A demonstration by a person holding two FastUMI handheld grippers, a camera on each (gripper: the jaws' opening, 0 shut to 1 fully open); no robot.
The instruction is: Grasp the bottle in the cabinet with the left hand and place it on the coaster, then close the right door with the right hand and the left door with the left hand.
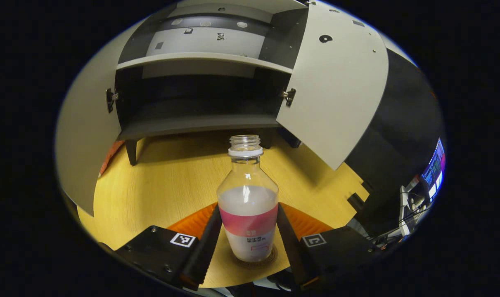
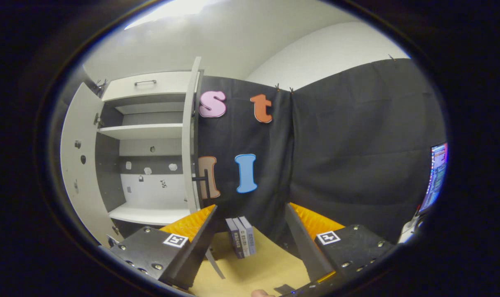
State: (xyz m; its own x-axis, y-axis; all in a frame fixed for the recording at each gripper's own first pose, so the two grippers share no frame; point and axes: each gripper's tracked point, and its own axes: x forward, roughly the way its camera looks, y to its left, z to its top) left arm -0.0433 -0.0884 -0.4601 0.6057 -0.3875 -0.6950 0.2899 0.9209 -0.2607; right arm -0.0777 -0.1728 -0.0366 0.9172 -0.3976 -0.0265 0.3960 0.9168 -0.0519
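The bottle [image 1: 247,198] stands low in the middle of the left gripper view, upright on a round coaster [image 1: 270,259] on the yellow wooden counter [image 1: 171,181]. It has no cap and is half full, so it can spill if tipped. It looks light and smooth; its wide middle is the best place to hold. The left gripper [image 1: 247,243] has its jaws released on both sides of the bottle. The right gripper [image 2: 250,243] has released jaws too. The cabinet [image 1: 200,119] at the top has both doors open.
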